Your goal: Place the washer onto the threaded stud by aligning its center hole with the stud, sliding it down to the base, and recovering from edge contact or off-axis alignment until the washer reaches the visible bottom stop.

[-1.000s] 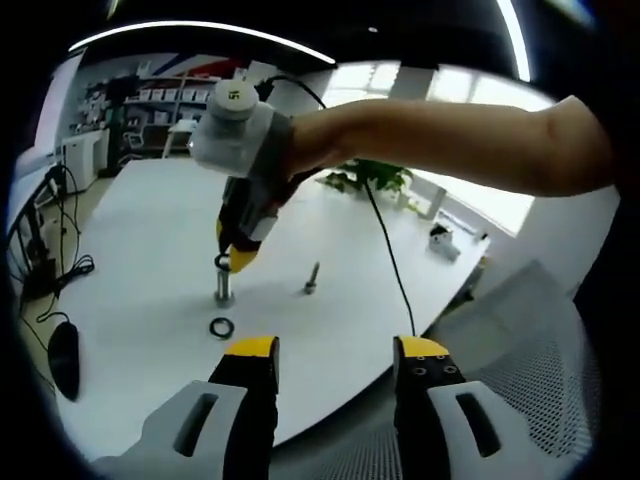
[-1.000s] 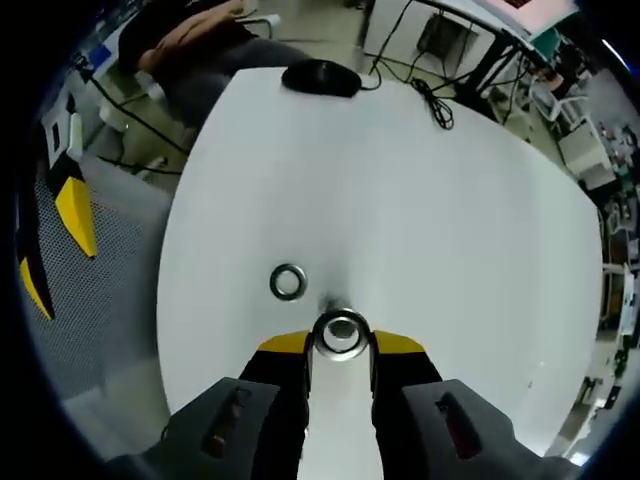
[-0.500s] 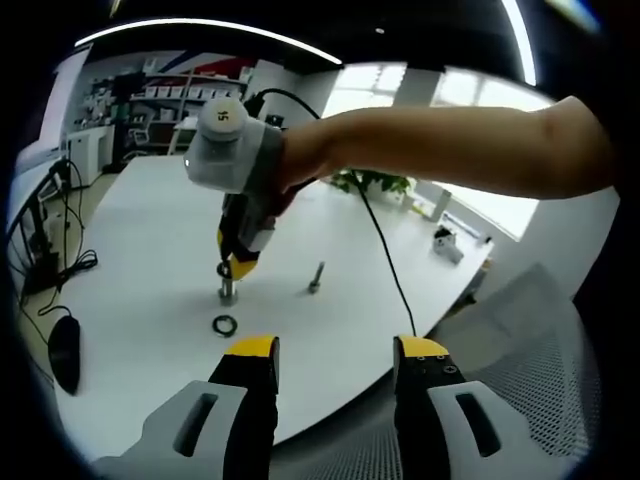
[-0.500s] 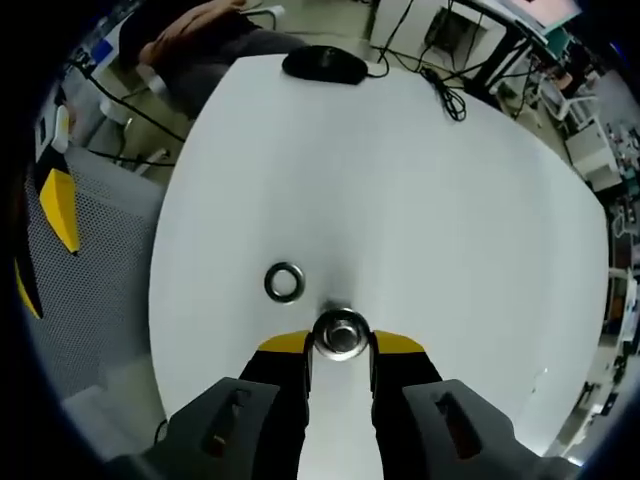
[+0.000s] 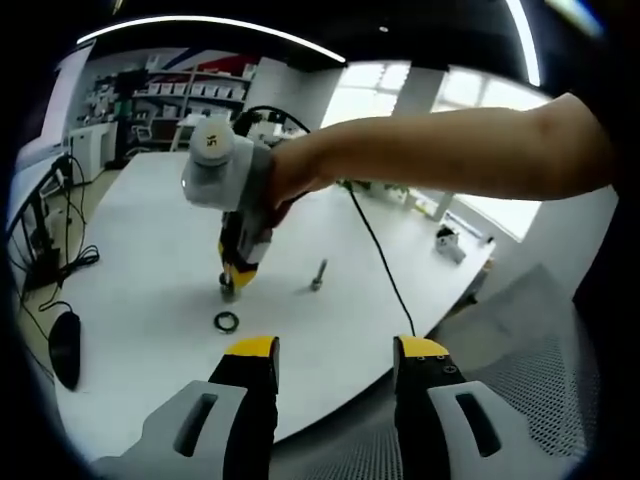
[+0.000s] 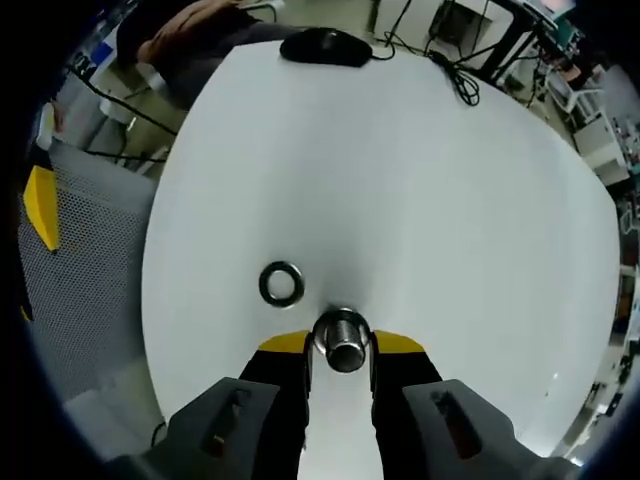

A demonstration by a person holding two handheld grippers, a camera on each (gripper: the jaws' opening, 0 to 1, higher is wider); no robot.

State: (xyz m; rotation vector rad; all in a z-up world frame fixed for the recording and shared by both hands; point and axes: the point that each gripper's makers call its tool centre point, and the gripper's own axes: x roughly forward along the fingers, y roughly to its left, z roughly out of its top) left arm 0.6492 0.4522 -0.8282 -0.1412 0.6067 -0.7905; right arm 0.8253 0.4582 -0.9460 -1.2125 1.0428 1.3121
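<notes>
In the right gripper view my right gripper (image 6: pixel 343 345) points straight down at the white table (image 6: pixel 420 220), shut on a metal washer. The threaded stud (image 6: pixel 347 343) pokes up through the washer's hole between the yellow fingertips (image 6: pixel 285 345). In the left gripper view the right gripper (image 5: pixel 237 277) stands upright over the stud's base (image 5: pixel 228 291), held by a person's arm (image 5: pixel 440 155). A second, loose washer (image 6: pixel 281 283) lies flat beside the stud, also seen as a loose washer (image 5: pixel 226 321). My left gripper (image 5: pixel 337 350) hangs open off the table's near edge, holding nothing.
A small bolt (image 5: pixel 318 275) stands on the table to the right of the stud. A black mouse (image 6: pixel 325 45) and cables (image 6: pixel 455 75) lie at the far side. A grey mesh chair (image 6: pixel 90 270) sits off the table's edge, with the left gripper's yellow tip (image 6: pixel 42 205) over it.
My right gripper has come down over the stud: the washer ring that sat at the stud's top now has the threaded end sticking up through it. The left gripper stays open.
</notes>
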